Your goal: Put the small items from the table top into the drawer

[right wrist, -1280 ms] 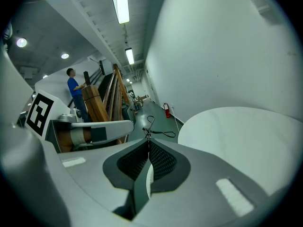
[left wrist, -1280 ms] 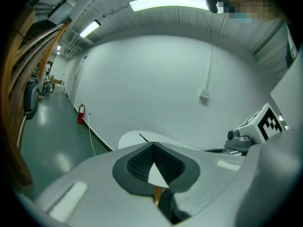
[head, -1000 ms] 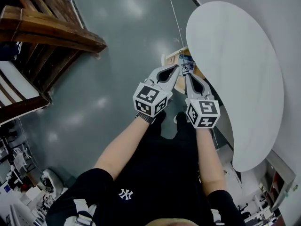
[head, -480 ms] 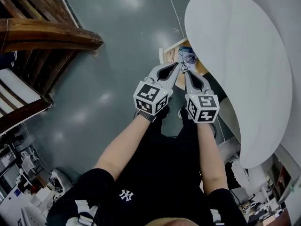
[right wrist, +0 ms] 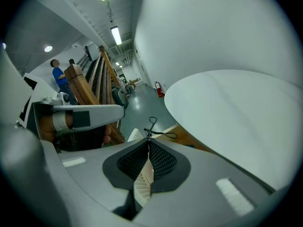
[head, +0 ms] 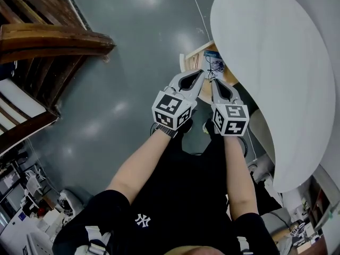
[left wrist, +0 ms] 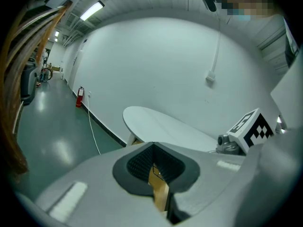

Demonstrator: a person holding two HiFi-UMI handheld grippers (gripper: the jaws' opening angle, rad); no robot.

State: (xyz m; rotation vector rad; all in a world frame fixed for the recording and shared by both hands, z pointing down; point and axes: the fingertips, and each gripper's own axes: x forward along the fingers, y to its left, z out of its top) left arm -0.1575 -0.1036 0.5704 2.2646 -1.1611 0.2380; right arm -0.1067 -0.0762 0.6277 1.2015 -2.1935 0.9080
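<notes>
Both grippers have come down a little since a second ago, their tips now closer over the open drawer [head: 196, 54] that juts from under the white bench [head: 265, 62]. On the right gripper [head: 213, 82] the jaws are clenched on a thin black wire piece [right wrist: 148, 130], pinched at the very tips so its loop and tail stick out ahead, free to fall once let go. The left gripper [head: 201, 73] rides just beside it with its jaws closed too. A fine dark line shows between its pads, but I can't say what that is. From where I stand the bench top looks bare, and the drawer already holds something blue [head: 212, 54]. I'd guess this is one of the last pieces, brought low so it lands inside.
</notes>
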